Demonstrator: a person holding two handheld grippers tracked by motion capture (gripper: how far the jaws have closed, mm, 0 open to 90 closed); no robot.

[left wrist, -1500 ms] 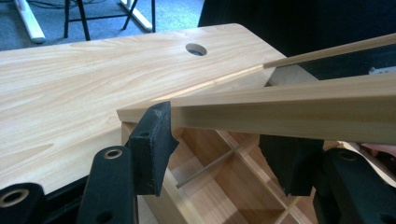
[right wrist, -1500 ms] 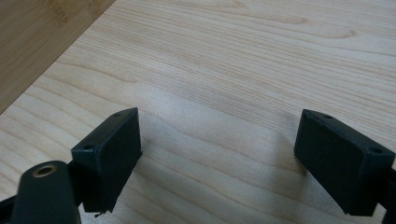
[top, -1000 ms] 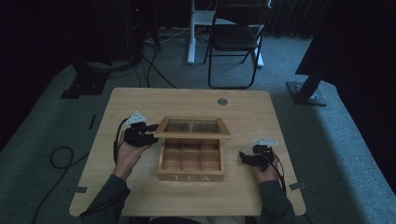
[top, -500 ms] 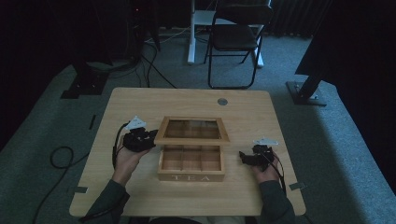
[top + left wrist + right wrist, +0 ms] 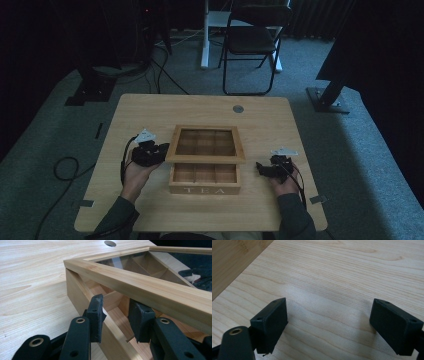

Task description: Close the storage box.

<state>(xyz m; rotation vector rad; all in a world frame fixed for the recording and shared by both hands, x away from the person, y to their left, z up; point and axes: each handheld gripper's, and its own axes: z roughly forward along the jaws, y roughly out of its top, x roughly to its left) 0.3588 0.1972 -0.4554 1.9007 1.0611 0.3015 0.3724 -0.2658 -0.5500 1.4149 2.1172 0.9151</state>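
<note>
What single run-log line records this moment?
tea box: lid raised | left gripper: jaws astride box's side wall | right gripper: open, over bare table

Layout of the table (image 5: 150, 115) from above.
A tea box (image 5: 205, 179) sits at centre, its lid (image 5: 205, 144) raised behind it; left gripper (image 5: 162, 152) at the box's left side, right gripper (image 5: 261, 169) right of it; chair (image 5: 252, 42) behind the table.

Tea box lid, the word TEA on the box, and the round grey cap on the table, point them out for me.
tea box lid (image 5: 205, 159), high view, near rail of its wooden frame
TEA lettering (image 5: 204, 190), high view, box front panel
round grey cap (image 5: 238, 108), high view, its centre
</note>
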